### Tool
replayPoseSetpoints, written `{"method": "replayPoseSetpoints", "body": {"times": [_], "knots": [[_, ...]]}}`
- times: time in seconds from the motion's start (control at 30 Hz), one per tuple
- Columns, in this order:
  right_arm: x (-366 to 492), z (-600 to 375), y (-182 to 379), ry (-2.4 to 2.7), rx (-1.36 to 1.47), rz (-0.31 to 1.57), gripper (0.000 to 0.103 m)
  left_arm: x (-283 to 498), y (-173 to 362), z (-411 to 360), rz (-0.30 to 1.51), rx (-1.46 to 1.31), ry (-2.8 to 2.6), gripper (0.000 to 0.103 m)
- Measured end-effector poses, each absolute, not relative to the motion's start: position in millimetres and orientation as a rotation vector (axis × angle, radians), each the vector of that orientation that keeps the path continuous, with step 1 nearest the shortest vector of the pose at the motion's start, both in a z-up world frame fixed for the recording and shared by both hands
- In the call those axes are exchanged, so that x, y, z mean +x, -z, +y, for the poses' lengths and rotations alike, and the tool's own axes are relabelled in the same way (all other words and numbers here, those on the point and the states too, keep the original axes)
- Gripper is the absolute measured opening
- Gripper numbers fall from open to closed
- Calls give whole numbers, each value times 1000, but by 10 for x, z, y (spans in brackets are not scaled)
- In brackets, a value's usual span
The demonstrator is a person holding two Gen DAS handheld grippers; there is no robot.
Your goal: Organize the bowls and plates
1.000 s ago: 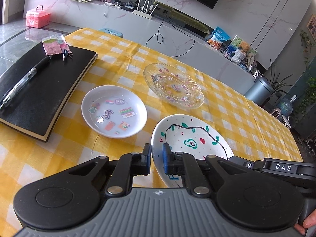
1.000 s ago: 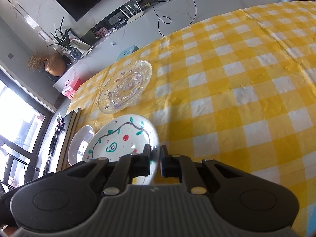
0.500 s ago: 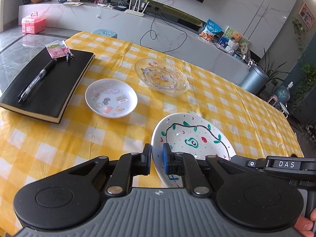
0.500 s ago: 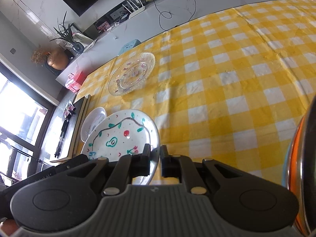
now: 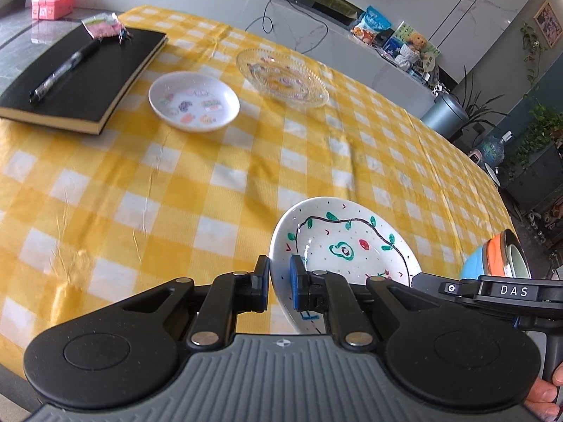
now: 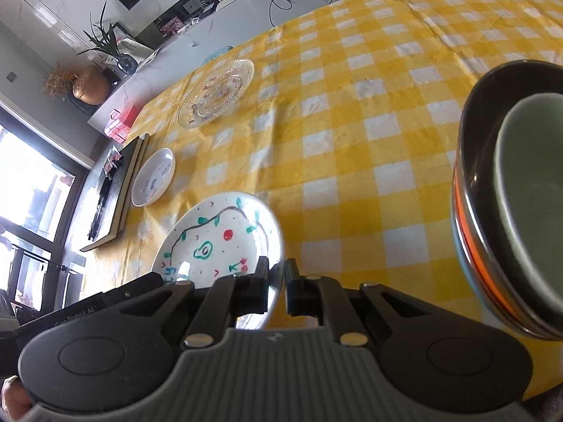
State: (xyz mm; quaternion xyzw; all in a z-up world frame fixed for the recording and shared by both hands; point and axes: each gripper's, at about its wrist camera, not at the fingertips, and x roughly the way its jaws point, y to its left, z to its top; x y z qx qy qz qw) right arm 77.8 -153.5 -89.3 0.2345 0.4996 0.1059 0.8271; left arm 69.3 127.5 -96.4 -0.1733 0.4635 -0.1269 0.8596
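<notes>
Both the left tongs (image 5: 279, 283) and the right tongs (image 6: 277, 283) pinch opposite rims of the white hand-painted ceramic plate (image 5: 346, 246), held near the desk's (image 5: 176, 190) near edge, beside stacked metal-rimmed bowls (image 6: 510, 204), well apart from the small white sticker dish (image 5: 193, 100) and clear glass plate (image 5: 281, 79).

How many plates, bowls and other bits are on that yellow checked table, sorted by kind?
Plates: 3 – painted plate, sticker plate, glass plate
Stacked bowls: at least 2 – steel bowl, pale bowl
Notebook: 1
Pen: 1
Total: at least 7
</notes>
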Motion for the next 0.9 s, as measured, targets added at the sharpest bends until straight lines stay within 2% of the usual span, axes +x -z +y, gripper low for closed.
{"method": "replayPoseSetpoints", "body": {"times": [0.53,0.77,0.83,0.9], "knots": [[716,-1537,1056,-173,466,1137,8,664,1068,1171,1033,-315,269,12],[728,-1536,1046,-175,462,1144,8,692,1015,1048,1058,-234,250,14],[721,-1533,1006,-173,448,1130,12,677,989,1030,1057,-211,243,14],[707,-1530,933,-176,417,1102,13,655,941,1043,1046,-202,238,19]]}}
